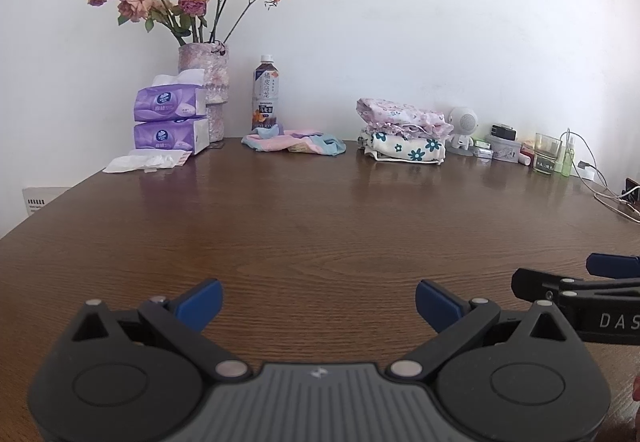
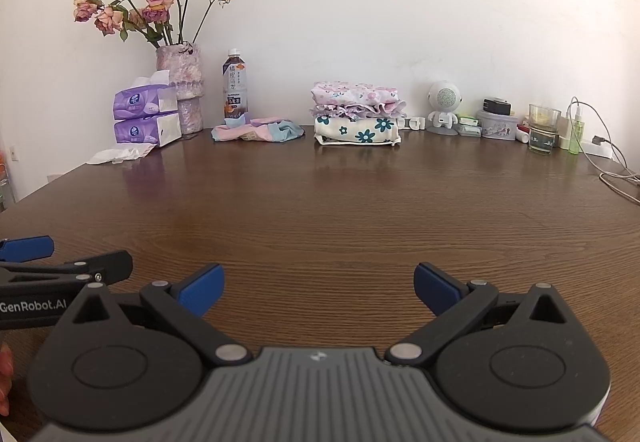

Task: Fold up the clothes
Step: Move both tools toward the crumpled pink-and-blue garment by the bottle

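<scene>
Both jaws spread wide, empty: left gripper (image 1: pixel 318 306), right gripper (image 2: pixel 318 290), side by side low over bare table (image 2: pixel 320 210). Next garment: the crumpled pink-and-blue cloth (image 2: pixel 258 133) at the far edge, left of the folded stack (image 2: pixel 356 112). I'd pinch two separate edge points and drag it to the open centre before spreading. Legible: "GenRobot.AI", "DAS" on gripper bodies; bottle (image 2: pixel 235 88) label Chinese, too small.

Two low wrist views, side by side over the table (image 1: pixel 320 210) — both toward the wall-side clutter.
</scene>
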The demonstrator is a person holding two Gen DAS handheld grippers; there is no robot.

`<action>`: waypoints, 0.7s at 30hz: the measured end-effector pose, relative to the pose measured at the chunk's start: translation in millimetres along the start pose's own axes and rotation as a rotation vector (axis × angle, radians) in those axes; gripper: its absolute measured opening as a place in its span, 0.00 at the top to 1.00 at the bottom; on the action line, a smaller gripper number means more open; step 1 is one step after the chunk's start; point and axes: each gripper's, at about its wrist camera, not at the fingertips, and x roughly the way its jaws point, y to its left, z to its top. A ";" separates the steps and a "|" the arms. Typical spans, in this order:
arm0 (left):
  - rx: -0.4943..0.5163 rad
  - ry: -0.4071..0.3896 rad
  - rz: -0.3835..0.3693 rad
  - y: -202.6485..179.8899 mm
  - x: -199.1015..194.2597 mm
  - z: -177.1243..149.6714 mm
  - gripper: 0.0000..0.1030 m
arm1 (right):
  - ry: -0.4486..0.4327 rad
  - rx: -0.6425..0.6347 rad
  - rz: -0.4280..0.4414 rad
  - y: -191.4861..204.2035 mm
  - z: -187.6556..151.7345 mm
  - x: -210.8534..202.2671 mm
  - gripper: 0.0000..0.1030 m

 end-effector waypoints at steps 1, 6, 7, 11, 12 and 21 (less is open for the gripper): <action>-0.004 -0.001 -0.006 1.2 -1.2 3.6 0.00 | 0.008 0.004 0.008 -0.8 1.7 1.3 0.00; -0.022 -0.032 -0.014 9.0 -8.1 32.0 0.00 | -0.015 0.001 0.041 1.5 21.2 1.0 0.00; -0.028 -0.036 -0.018 11.0 -8.8 39.2 0.00 | -0.024 -0.007 0.045 2.7 26.7 0.8 0.00; -0.020 -0.050 -0.025 15.5 -8.6 65.5 0.00 | -0.032 -0.022 0.060 5.7 50.2 4.3 0.00; -0.021 -0.050 -0.025 16.5 -7.8 71.8 0.00 | -0.031 -0.021 0.063 5.6 55.9 6.2 0.00; -0.056 -0.039 -0.057 24.5 10.2 119.6 0.00 | -0.067 -0.017 0.106 4.1 109.4 25.5 0.00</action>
